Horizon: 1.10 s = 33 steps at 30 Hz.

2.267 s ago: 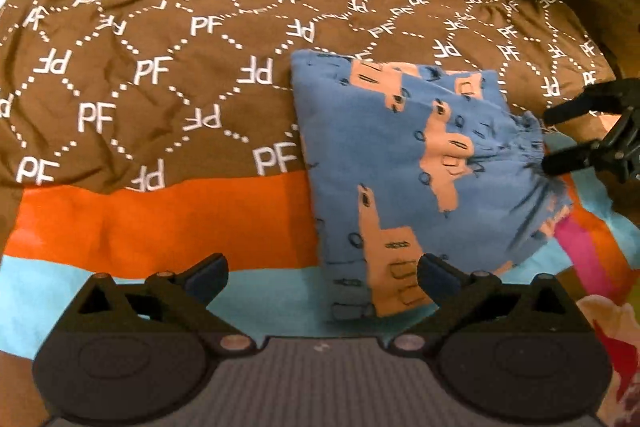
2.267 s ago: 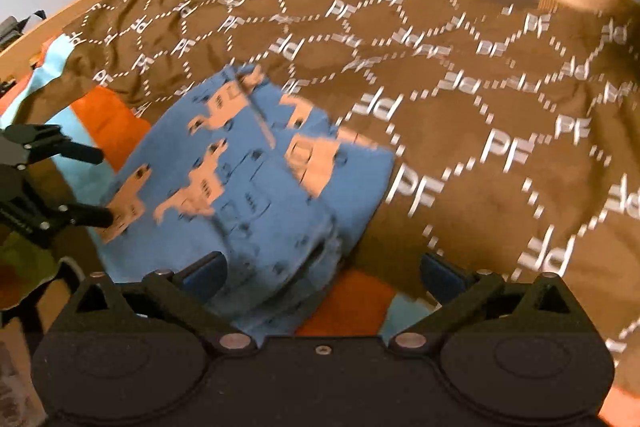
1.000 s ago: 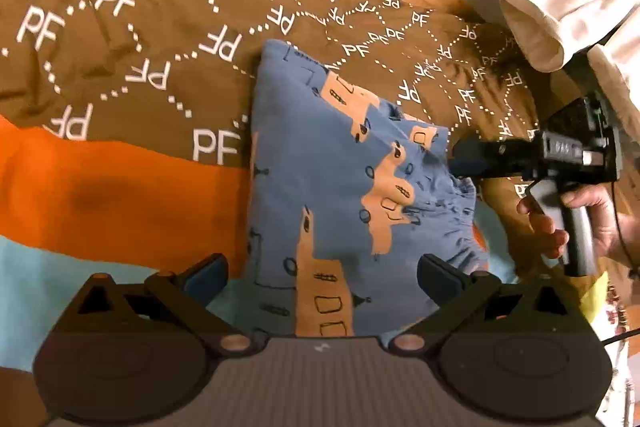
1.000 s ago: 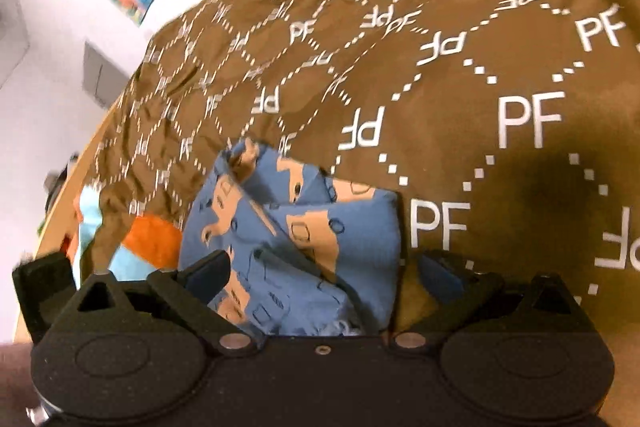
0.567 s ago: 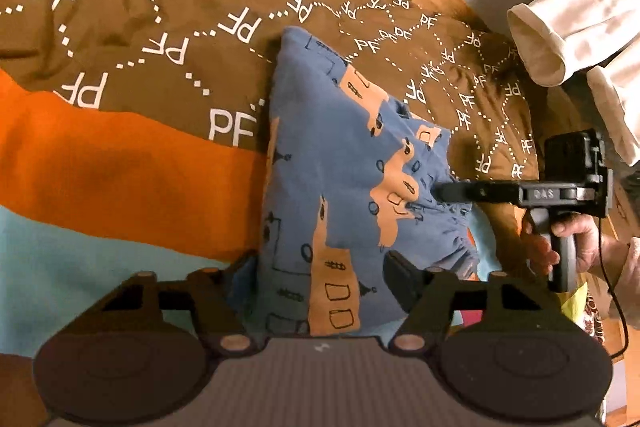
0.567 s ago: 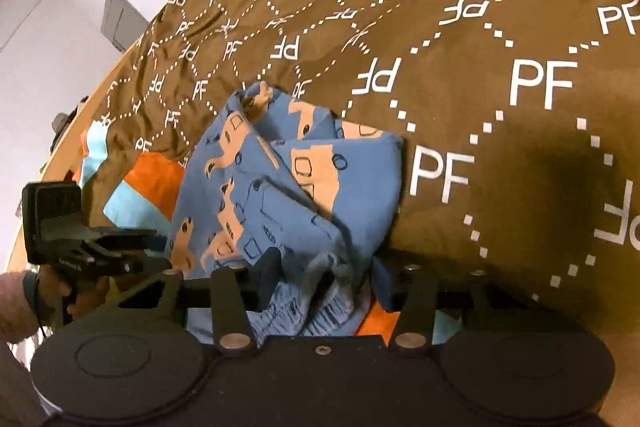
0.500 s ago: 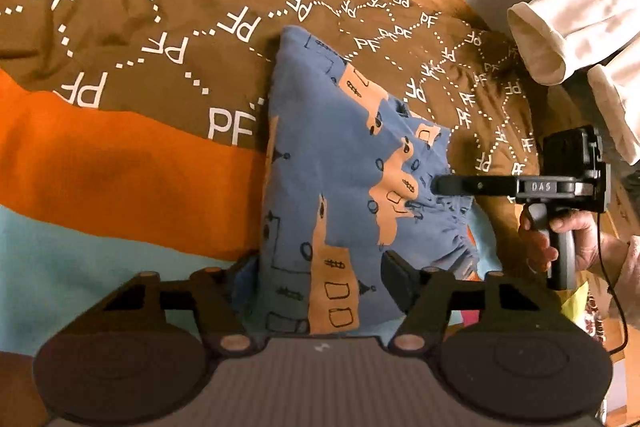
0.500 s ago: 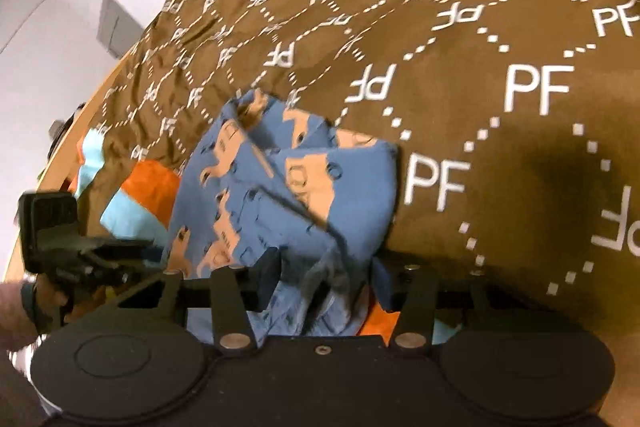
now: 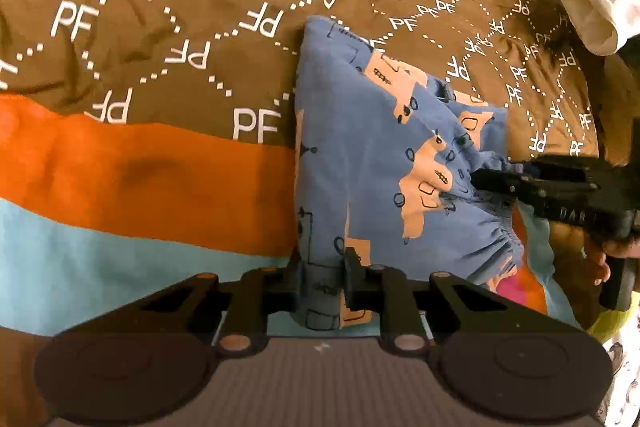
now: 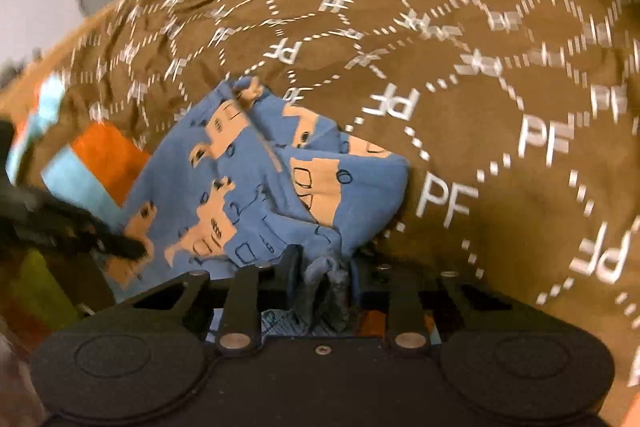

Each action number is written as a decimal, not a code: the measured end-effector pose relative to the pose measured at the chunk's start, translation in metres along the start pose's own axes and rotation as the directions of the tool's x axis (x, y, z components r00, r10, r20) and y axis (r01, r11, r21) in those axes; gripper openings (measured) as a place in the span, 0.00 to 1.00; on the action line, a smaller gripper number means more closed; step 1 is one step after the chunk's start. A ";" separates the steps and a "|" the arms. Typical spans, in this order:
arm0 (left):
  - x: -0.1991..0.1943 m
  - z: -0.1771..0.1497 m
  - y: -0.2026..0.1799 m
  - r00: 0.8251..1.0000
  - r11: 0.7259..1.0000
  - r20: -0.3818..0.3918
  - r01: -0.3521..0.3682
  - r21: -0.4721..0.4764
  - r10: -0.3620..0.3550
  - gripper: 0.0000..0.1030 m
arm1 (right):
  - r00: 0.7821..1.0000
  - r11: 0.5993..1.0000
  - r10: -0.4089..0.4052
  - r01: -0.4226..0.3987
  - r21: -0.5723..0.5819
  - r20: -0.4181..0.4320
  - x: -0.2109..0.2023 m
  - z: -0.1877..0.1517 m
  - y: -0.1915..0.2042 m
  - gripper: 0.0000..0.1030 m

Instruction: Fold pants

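Left wrist view shows our left gripper (image 9: pixel 322 277) clenched on the near corner of the blue truck-print pants (image 9: pixel 372 163), a ridge of fabric pinched between its two fingers. The pants lie already folded into a compact bundle on the patterned bedspread (image 9: pixel 160 39), straddling the line where its brown PF-lettered part meets the orange stripe. From the pants' gathered waistband side, on the right of that view, our right gripper (image 9: pixel 486 181) reaches in with its tips closed on the cloth.

Right wrist view confirms that hold: the right gripper (image 10: pixel 322 277) has a bunched wad of the elastic waistband (image 10: pixel 326 275) clamped between its fingers. This view is smeared by motion, so we cannot say how many layers are caught. The left gripper (image 10: pixel 132 247) appears there at the pants' far-left edge, dark and blurred.

We judge the two grips sit on opposite ends of the bundle so that it can be lifted as one piece without the layers sliding apart, either for a last fold or for carrying it off. Holding only the edges leaves the middle free to sag, so both ends would need to rise together. A white garment (image 9: pixel 592 7) hangs beyond the pants' far-right corner, well apart from them.
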<state>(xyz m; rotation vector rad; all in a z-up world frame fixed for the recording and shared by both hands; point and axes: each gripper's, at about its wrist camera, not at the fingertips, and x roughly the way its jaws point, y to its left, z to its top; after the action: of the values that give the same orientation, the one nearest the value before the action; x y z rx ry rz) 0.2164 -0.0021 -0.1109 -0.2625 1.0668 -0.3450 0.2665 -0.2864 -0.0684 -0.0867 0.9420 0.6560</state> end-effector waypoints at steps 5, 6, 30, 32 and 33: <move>-0.006 -0.002 -0.011 0.999 0.998 0.024 -0.038 0.054 0.036 0.18 | 0.991 0.957 -0.124 0.131 -0.257 0.044 -0.009 -0.003 0.042 0.22; -0.007 -0.003 -0.012 0.999 0.997 0.029 -0.041 0.059 0.040 0.18 | 0.990 0.957 -0.131 0.139 -0.255 0.048 -0.010 -0.003 0.042 0.22; -0.039 0.001 -0.035 0.987 0.988 0.154 -0.060 0.144 0.038 0.16 | 0.961 0.882 -0.196 0.259 -0.393 0.195 -0.051 -0.008 0.075 0.19; -0.043 0.005 -0.039 0.985 0.986 0.170 -0.060 0.154 0.033 0.16 | 0.957 0.880 -0.202 0.271 -0.391 0.209 -0.055 -0.005 0.075 0.19; -0.045 0.007 -0.041 0.983 0.985 0.180 -0.063 0.162 0.033 0.16 | 0.954 0.877 -0.204 0.277 -0.392 0.218 -0.058 -0.003 0.074 0.19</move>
<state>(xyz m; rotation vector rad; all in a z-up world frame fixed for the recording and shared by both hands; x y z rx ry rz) 0.1969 -0.0217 -0.0560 -0.1147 0.8625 -0.3590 0.1997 -0.2556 -0.0100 -0.5178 0.5987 0.6121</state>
